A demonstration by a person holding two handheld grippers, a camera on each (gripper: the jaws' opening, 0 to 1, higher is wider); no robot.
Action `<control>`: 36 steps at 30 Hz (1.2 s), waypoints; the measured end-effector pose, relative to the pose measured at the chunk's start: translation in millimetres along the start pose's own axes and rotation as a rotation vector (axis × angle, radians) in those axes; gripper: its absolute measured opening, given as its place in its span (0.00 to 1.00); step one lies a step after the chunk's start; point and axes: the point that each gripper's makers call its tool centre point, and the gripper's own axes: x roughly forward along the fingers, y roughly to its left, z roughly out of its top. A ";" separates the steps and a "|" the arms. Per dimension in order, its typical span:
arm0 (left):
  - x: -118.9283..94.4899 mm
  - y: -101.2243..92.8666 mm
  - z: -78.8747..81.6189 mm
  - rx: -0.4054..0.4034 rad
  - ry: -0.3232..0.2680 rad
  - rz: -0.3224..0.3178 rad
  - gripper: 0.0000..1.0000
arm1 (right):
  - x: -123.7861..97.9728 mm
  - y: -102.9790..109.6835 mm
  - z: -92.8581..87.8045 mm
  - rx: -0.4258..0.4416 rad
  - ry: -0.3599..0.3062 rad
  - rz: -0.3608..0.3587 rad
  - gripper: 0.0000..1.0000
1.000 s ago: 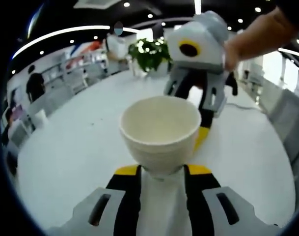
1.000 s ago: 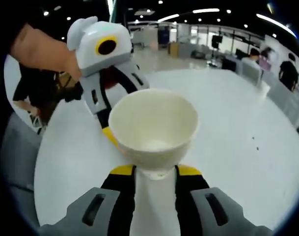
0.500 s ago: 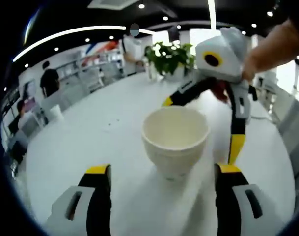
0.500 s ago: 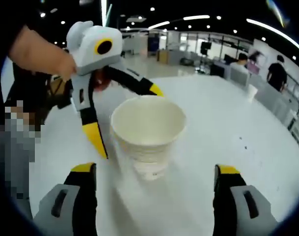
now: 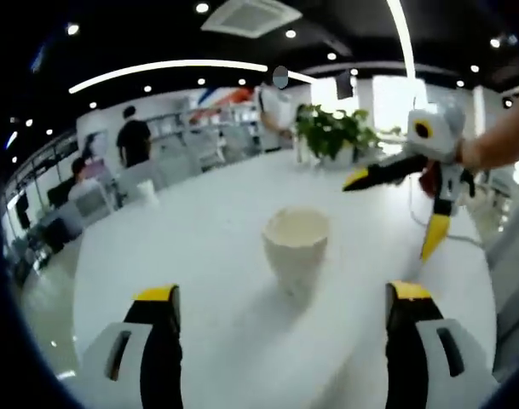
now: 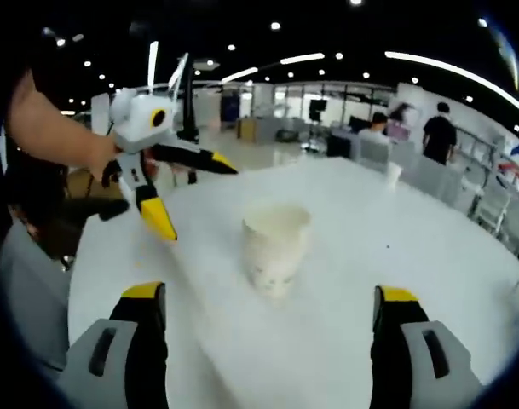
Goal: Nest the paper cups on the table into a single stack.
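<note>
The paper cup stack (image 5: 296, 247) stands upright on the white bench (image 5: 199, 256), straight ahead of both hand-held grippers and apart from them. The left hand-held gripper (image 5: 280, 307) is wide open, holding nothing. The right hand-held gripper (image 6: 272, 305) is too. Neither looks nearer. I count one stack; how many cups are in it I cannot tell.

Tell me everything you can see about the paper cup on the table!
The paper cup is off-white, with a rolled rim and walls narrowing toward the base. It looks like thin paper, and faint rings near the bottom suggest several cups nested together. It stands upright, mouth open, on the white table. Nothing touches it except the table. The left gripper and right gripper are both open, with the cup standing apart from their jaws.
</note>
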 end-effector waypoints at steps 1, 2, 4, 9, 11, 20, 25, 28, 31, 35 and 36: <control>-7.3 -3.3 -3.6 -0.009 0.000 0.004 0.98 | -8.7 4.1 -3.0 0.009 -0.005 -0.010 1.00; -12.3 -6.0 -5.5 -0.017 -0.002 0.006 0.98 | -13.7 6.7 -4.5 0.018 -0.012 -0.018 1.00; -25.3 -11.1 -9.3 -0.026 -0.006 0.023 0.98 | -26.6 12.3 -5.8 0.032 -0.032 -0.040 1.00; -49.8 -20.3 -11.4 -0.050 -0.030 0.052 0.98 | -54.4 26.3 -3.7 0.043 -0.082 -0.065 1.00; -58.9 -25.4 -7.9 -0.061 -0.047 0.063 0.98 | -63.0 28.4 -4.2 0.045 -0.093 -0.077 1.00; -90.9 -54.4 -7.9 -0.082 -0.080 0.096 0.98 | -107.7 31.2 -4.7 0.076 -0.172 -0.138 1.00; -105.9 -64.2 -12.8 -0.097 -0.096 0.103 0.98 | -132.7 36.9 -11.3 0.138 -0.236 -0.166 1.00; -112.3 -64.0 -18.7 -0.099 -0.089 0.102 0.98 | -139.8 40.9 -17.5 0.133 -0.230 -0.176 1.00; -118.6 -61.5 -24.8 -0.109 -0.081 0.116 0.98 | -141.8 42.4 -25.0 0.117 -0.212 -0.177 1.00; -123.4 -61.1 -28.4 -0.119 -0.090 0.136 0.98 | -144.2 40.4 -31.7 0.134 -0.210 -0.192 1.00; -123.4 -61.5 -28.7 -0.121 -0.090 0.137 0.98 | -144.0 40.0 -33.1 0.138 -0.209 -0.196 1.00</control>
